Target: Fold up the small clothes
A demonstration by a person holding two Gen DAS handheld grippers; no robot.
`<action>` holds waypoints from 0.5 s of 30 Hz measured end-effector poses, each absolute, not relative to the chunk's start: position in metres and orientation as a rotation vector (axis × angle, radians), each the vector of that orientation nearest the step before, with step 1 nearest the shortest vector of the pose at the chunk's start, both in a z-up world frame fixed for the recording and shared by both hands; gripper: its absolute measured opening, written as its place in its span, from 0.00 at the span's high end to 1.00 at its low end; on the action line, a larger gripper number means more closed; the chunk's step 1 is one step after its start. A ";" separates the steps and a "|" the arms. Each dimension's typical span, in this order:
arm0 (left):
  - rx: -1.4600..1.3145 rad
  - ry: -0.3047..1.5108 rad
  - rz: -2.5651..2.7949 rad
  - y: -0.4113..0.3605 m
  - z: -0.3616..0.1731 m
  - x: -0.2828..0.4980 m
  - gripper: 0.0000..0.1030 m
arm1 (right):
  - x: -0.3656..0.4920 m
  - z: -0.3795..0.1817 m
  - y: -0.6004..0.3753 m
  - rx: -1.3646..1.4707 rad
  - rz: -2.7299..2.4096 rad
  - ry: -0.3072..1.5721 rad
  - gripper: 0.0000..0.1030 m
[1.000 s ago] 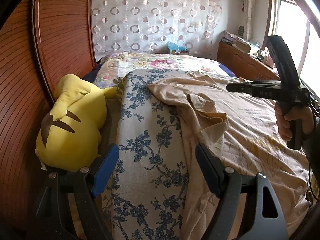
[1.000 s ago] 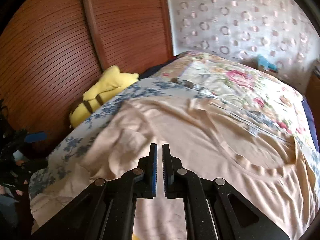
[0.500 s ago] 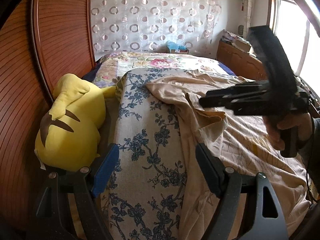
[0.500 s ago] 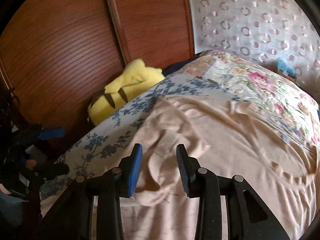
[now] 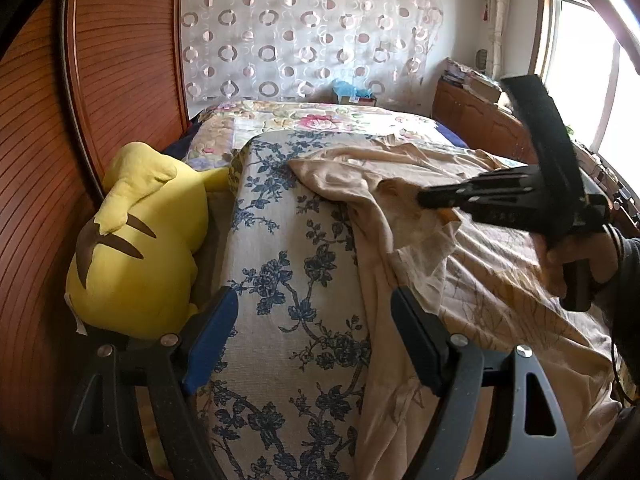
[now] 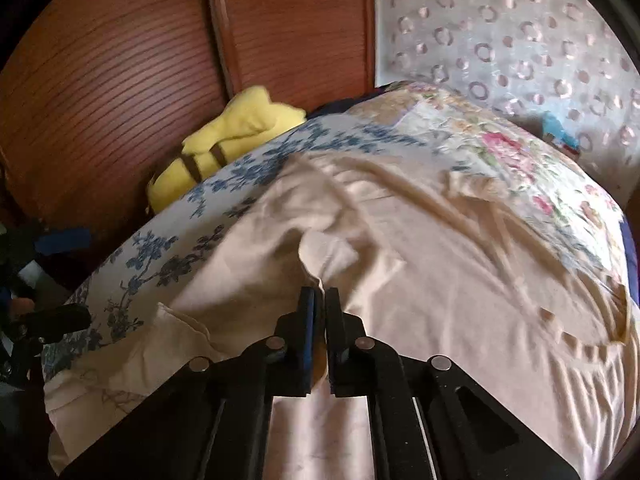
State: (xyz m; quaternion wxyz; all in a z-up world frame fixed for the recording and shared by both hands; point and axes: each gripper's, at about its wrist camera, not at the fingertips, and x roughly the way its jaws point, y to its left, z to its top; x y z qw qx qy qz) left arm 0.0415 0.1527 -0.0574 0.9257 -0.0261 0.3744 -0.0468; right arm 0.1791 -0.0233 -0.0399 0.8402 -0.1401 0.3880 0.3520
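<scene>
**Right tongs pinched on shirt fold, left tongs idle**

Beige shirt (image 6: 440, 280) lies spread on the bed, on the right half as the left camera sees it, its left edge over a blue-flowered cover (image 5: 288, 280). Neckline sits far right in the right wrist view, hem toward the near edge of the bed, so I judge the long axis runs roughly from the holder toward the far wall.

Right tongs (image 6: 320, 300) just closed; jaws now nearly together with a raised ridge of shirt fabric caught between them. Left view agrees: the tips of those tongs (image 5: 424, 200) are buried in a bunched fold near the shirt's left side. The hand (image 5: 576, 264) holds the handle low at right.

Left tongs (image 5: 316, 340) released, jaws wide, nothing between them. They hang over the flowered cover, with the shirt's left edge just beside the right-hand jaw. The right tongs are the ones on the cloth; the left would have to shift right to reach it.

Likely next: carry the pinched fold across the shirt's width. Risk: thin fabric slips or drags the whole shirt.

Surroundings: yellow plush toy (image 5: 136, 240) wedged between the bed and a ribbed wooden panel (image 5: 36, 160); floral quilt (image 5: 320, 120) beyond; ring-patterned curtain (image 5: 304, 32) on the far wall; window (image 5: 580, 80) at right.
</scene>
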 end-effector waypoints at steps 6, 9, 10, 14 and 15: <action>-0.053 0.767 -0.105 0.148 -0.057 0.041 0.23 | 0.172 -0.034 -0.055 -0.254 0.688 0.778 0.96; -0.049 0.767 -0.112 0.144 -0.057 0.042 0.23 | 0.169 -0.037 -0.071 -0.229 0.657 0.780 0.96; -0.048 0.767 -0.114 0.142 -0.056 0.042 0.23 | 0.168 -0.038 -0.078 -0.215 0.648 0.782 0.96; -0.046 0.769 -0.125 0.136 -0.055 0.045 0.23 | 0.164 -0.042 -0.089 -0.199 0.604 0.791 0.84; -0.045 0.769 -0.130 0.135 -0.054 0.046 0.23 | 0.164 -0.042 -0.090 -0.196 0.600 0.795 0.82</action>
